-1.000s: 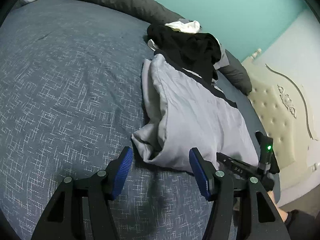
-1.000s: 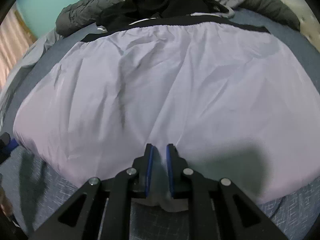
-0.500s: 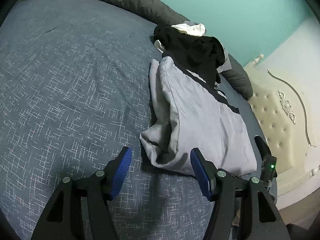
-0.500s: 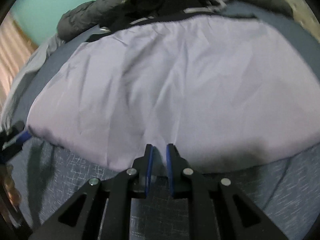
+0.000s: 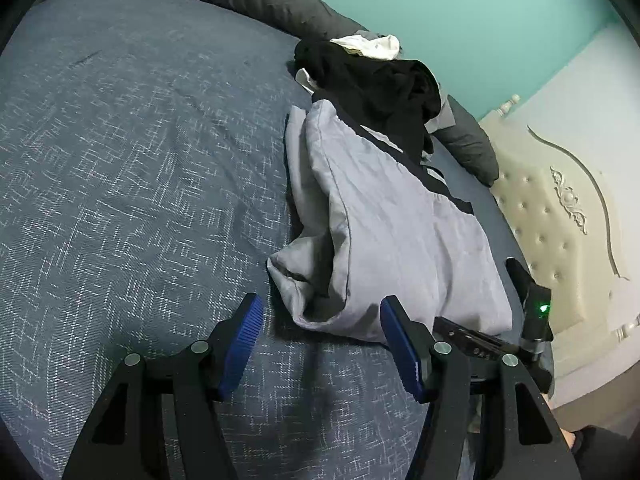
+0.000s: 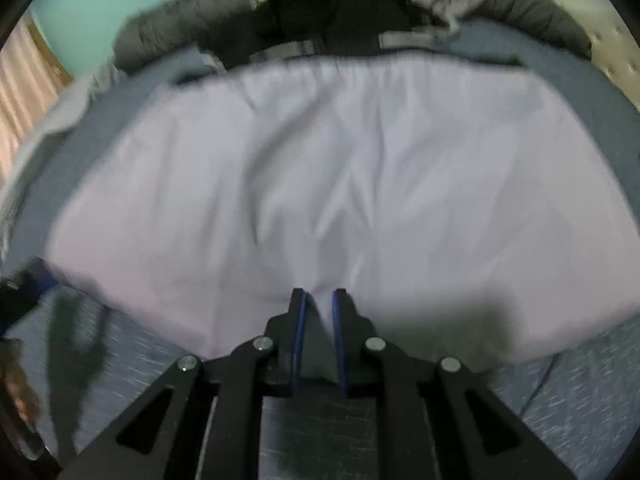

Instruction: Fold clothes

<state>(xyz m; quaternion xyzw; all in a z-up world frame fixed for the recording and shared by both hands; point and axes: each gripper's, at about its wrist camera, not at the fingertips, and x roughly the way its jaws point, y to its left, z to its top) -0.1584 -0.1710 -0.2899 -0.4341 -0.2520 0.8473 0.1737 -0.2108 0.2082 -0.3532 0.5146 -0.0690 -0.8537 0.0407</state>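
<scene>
right wrist view: smeared by motion blur throughout
dark clothes pile point(image 6: 352, 12): cut off by top edge there, shapes unreadable
pale grey garment point(image 6: 340, 184): near hem hidden between the right tongs point(image 6: 319, 300)
left tongs point(image 6: 28, 292): only a blurred dark and blue sliver at left edge
right tongs in left wrist view: mostly hidden behind left tongs point(image 5: 320, 320)
bed point(image 5: 120, 160): cut off at frame edges

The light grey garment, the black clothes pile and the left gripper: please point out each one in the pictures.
light grey garment point(image 5: 400, 236), left wrist view, its flat middle.
black clothes pile point(image 5: 372, 80), left wrist view, top of the heap.
left gripper point(image 5: 320, 312), left wrist view, midway between the open fingertips.
</scene>
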